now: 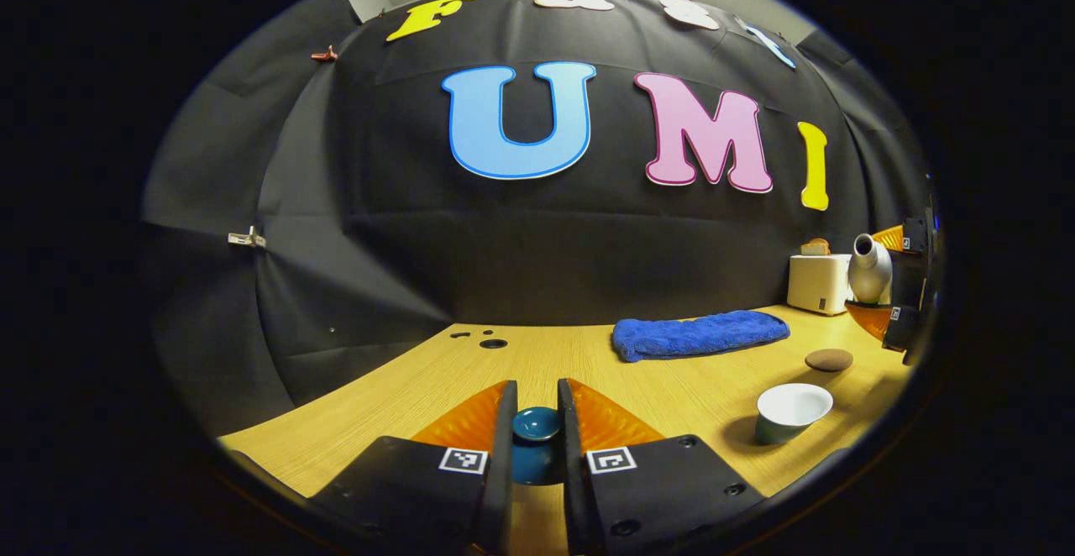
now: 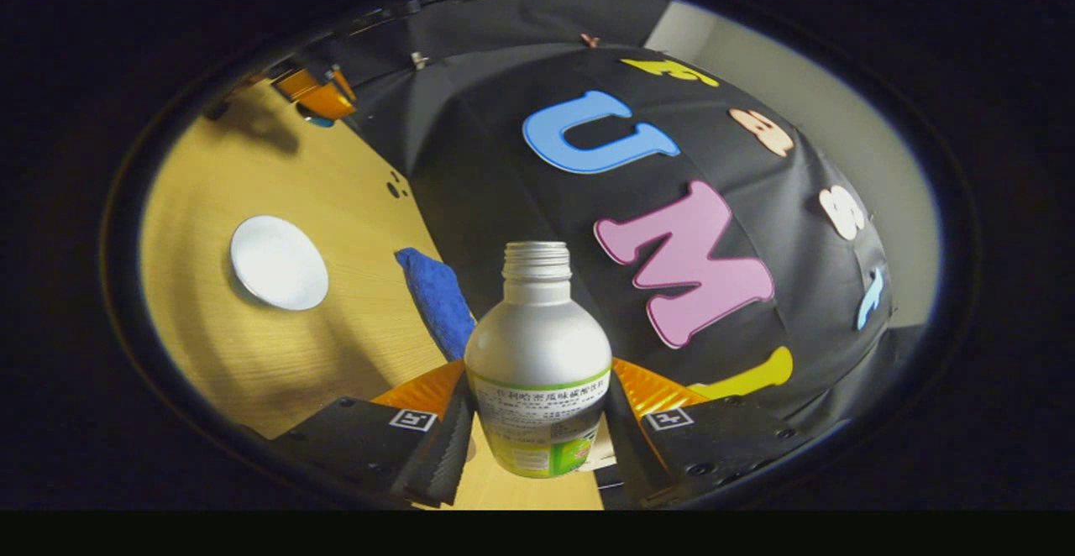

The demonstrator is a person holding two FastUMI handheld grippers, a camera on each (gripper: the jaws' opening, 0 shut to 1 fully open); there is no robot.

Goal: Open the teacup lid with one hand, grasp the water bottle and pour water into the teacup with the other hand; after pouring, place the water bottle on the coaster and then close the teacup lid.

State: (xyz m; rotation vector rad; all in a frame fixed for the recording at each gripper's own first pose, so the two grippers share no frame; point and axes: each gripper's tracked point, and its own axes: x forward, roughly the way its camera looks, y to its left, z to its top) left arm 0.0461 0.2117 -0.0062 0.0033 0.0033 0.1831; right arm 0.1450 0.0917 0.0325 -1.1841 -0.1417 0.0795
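White porcelain marks the target: the open teacup (image 1: 793, 411) is seen standing on the wooden desk (image 1: 537, 363), its lid already off and its bowl bare. The dark teal teacup lid (image 1: 536, 427) is held between the fingers of the left gripper (image 1: 536, 430), which are closed on its knob, with the lid kept low over the near edge of the desk and well apart from the cup. The silver water bottle (image 2: 538, 354) is clamped around its labelled body by the right gripper (image 2: 537, 434), both fingers pressed on its sides, and its cap is off. In the right gripper view the teacup (image 2: 279, 262) is seen almost from above, off to the left of the bottle and apart from it, so the bottle is judged to be raised and tilted with its long axis running forward along the fingers and its mouth not yet over the cup. In the left gripper view the bottle is seen at the desk's right edge, above and beyond the cup, with its mouth turned toward the cup's side. The coming move is judged to turn on carrying that mouth sideways over the cup's rim before tipping further. The round brown coaster (image 1: 829, 359) lies just behind the cup, beside a blue towel (image 1: 699, 334).
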